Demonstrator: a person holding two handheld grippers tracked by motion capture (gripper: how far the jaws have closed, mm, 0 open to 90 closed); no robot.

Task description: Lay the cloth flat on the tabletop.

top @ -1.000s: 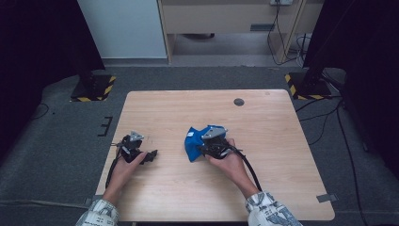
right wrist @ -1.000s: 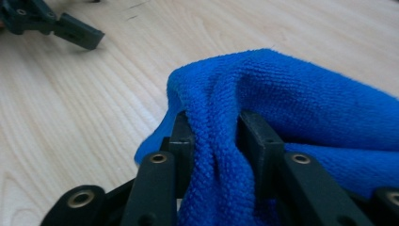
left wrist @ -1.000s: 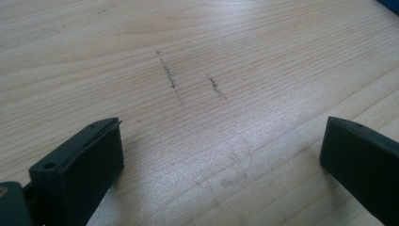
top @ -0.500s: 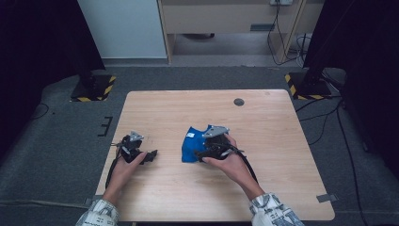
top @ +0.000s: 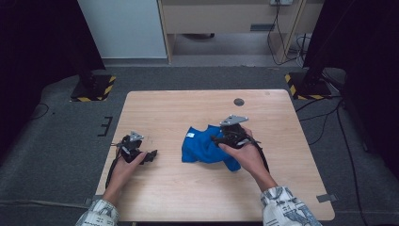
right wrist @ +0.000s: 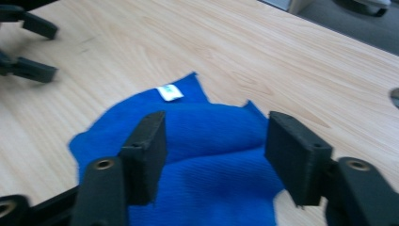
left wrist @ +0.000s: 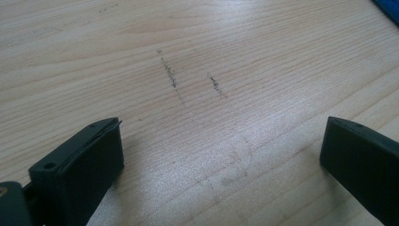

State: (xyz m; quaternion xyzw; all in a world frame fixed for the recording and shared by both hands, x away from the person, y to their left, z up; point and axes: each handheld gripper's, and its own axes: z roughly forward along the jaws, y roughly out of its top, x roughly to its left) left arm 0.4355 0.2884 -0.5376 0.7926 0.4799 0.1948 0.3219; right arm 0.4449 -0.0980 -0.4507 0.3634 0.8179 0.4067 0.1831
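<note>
cloth (top: 207, 149): blue, crumpled and folded over itself, lying flat near the middle of the wooden table (top: 179, 108), slightly toward the right hand's side; also seen in right gripper view (right wrist: 207, 141)
cloth label (right wrist: 169, 92): small white tag, lying face up near the far edge of the fabric
right gripper (top: 221, 139): held in the right hand (top: 247, 157), poised over the right part of the cloth, pointing toward the left
right jaws: partly apart, having just closed a little after opening wide; nothing pinched, blue fabric visible below and beyond the gap (right wrist: 214, 160), pads not pressing on it
left gripper (top: 149, 155): held in the left hand (top: 124, 167), low over bare wood near the table's left edge, well apart from the cloth
left jaws: spread wide, empty; bare wood grain with a few dark scuff marks (left wrist: 171, 75) between them (left wrist: 221, 155)
cloth seen from left gripper view: sliver of blue at the top right corner (left wrist: 390, 5)
table hole (top: 239, 101): dark round spot toward the far edge, beyond the right gripper
sleeves: patterned, at the near edge of the high view
</note>
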